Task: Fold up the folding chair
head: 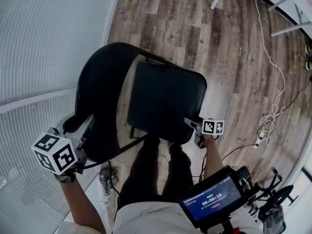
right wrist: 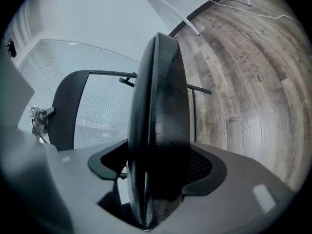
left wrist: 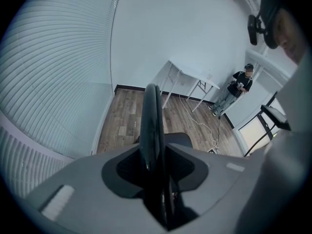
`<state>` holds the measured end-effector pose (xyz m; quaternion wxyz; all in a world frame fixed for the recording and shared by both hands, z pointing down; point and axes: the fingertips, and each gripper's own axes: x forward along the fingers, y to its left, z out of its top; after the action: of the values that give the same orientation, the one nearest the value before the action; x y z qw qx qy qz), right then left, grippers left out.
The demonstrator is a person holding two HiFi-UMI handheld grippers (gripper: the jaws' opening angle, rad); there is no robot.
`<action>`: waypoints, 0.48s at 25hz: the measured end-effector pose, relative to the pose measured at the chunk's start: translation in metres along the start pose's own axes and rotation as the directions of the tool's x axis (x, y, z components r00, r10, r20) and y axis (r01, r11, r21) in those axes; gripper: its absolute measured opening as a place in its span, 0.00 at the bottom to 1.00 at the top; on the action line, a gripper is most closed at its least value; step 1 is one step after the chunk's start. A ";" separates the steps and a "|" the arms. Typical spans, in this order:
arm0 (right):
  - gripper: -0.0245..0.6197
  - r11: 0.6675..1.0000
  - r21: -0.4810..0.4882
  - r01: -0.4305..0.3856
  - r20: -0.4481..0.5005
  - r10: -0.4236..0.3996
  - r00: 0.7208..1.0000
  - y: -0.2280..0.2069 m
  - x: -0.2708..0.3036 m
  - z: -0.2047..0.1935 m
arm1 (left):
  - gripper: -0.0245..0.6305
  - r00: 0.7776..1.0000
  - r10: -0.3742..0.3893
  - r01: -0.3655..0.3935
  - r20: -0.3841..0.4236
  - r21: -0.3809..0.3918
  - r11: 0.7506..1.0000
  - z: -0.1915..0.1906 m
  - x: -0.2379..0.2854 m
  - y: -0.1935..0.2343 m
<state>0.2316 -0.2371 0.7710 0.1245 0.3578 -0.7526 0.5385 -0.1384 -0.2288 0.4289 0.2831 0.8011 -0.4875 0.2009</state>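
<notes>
**Both grips set, fold barely begun**

You have the folding chair [head: 146, 106] in front of your legs, in the middle of the head view, on the wood floor [head: 234, 57], with the white ribbed wall [head: 39, 43] along the left of the frame. Your left gripper [head: 85, 130] sits at the lower left and pinches the near edge of the backrest [head: 100, 96]. In the left gripper view the thin black panel runs straight up the gap with both jaws closed against it. Your right gripper [head: 197, 126] sits at the centre right and clamps the corner of the seat [head: 168, 99]. In the right gripper view the thick pad fills the whole space between the jaws.

As for progress, getting hold of both parts looks done. The fold itself appears hardly started, because a strip of floor shows between seat and backrest and the two panels stand well apart. You have yet to swing the seat up against the backrest, let the legs close together and bring the chair flat.

The chair is all black. Its backrest is a curved, glossy shell and its seat is a squarish padded cushion with rounded corners. A thin dark frame tube [head: 146, 57] crosses between them at the upper middle. The legs are hidden under the seat, so you cannot judge their spread from here
</notes>
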 end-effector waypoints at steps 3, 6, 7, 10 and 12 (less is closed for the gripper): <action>0.58 1.000 0.002 0.012 0.004 -0.013 1.000 0.005 0.002 0.001 | 0.21 1.000 -0.014 0.014 -0.002 -0.001 1.000 0.001 0.001 -0.003; 0.57 1.000 0.003 0.023 0.010 -0.023 1.000 0.009 0.002 0.001 | 0.19 1.000 -0.031 0.031 0.000 -0.001 1.000 0.001 0.002 -0.009; 0.57 1.000 0.003 0.029 0.011 -0.029 1.000 0.010 0.001 0.000 | 0.19 0.999 -0.032 0.032 -0.002 0.002 0.999 0.000 0.003 -0.010; 0.57 0.999 0.005 0.045 0.017 -0.046 0.999 0.013 0.000 0.001 | 0.19 0.999 -0.031 0.031 -0.017 0.016 0.999 0.001 0.004 -0.013; 0.57 0.999 0.009 0.045 0.020 -0.045 0.999 0.016 0.001 0.001 | 0.18 0.999 -0.039 0.039 -0.024 0.022 0.999 0.002 0.005 -0.015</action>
<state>0.2200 -0.2356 0.7597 0.1276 0.3805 -0.7433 0.5352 -0.1225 -0.2279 0.4265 0.2837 0.8112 -0.4663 0.2101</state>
